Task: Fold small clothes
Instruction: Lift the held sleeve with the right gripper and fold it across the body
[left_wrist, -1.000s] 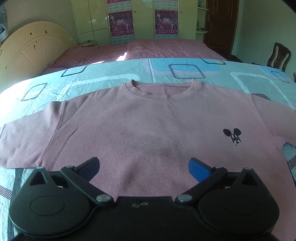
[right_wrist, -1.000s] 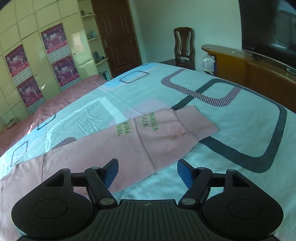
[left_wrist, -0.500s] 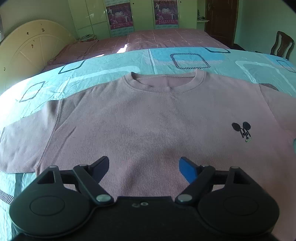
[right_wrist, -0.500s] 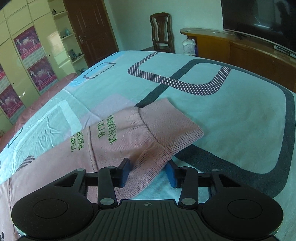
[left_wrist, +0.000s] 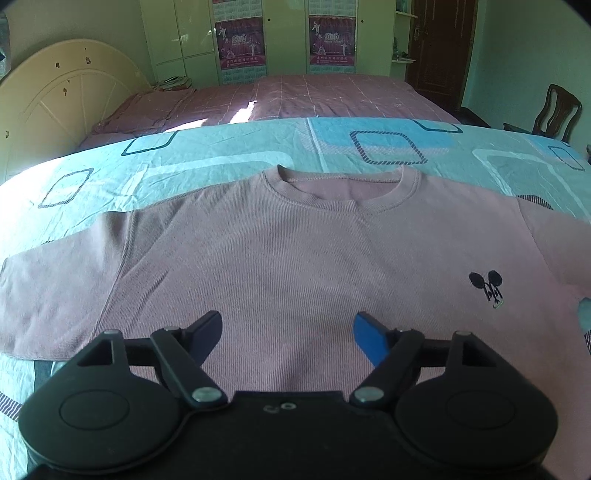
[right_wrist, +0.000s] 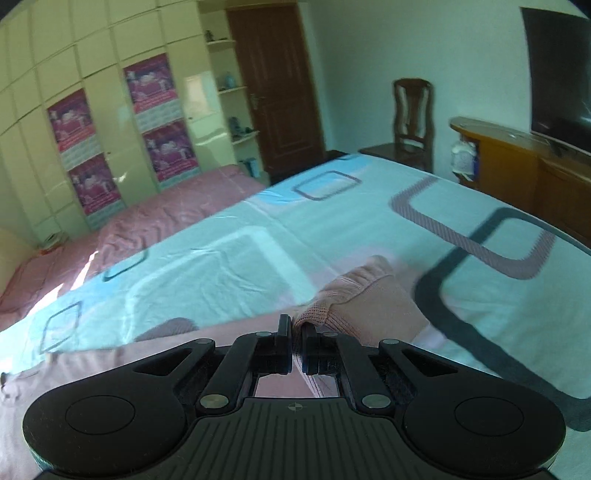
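Note:
A pink sweatshirt (left_wrist: 295, 251) lies spread flat on the bed, neck away from me, with a small black mouse logo (left_wrist: 485, 286) on its right chest. My left gripper (left_wrist: 288, 330) is open and empty, hovering just above the lower front of the sweatshirt. In the right wrist view my right gripper (right_wrist: 297, 332) is shut on the cuff end of the pink sleeve (right_wrist: 354, 295), which is lifted and bunched off the bedsheet. The rest of the sweatshirt body (right_wrist: 92, 369) lies flat to the left.
The bed has a teal patterned sheet (left_wrist: 221, 155) and a pink quilt (left_wrist: 295, 96) beyond it. A headboard (left_wrist: 55, 107) stands at the left. A wooden chair (right_wrist: 413, 122), a TV cabinet (right_wrist: 524, 166) and a door (right_wrist: 277, 85) lie past the bed.
My right gripper closed on the sleeve cuff and raised it off the sheet, turning the view up. My left gripper narrowed slightly and stayed over the sweatshirt front.

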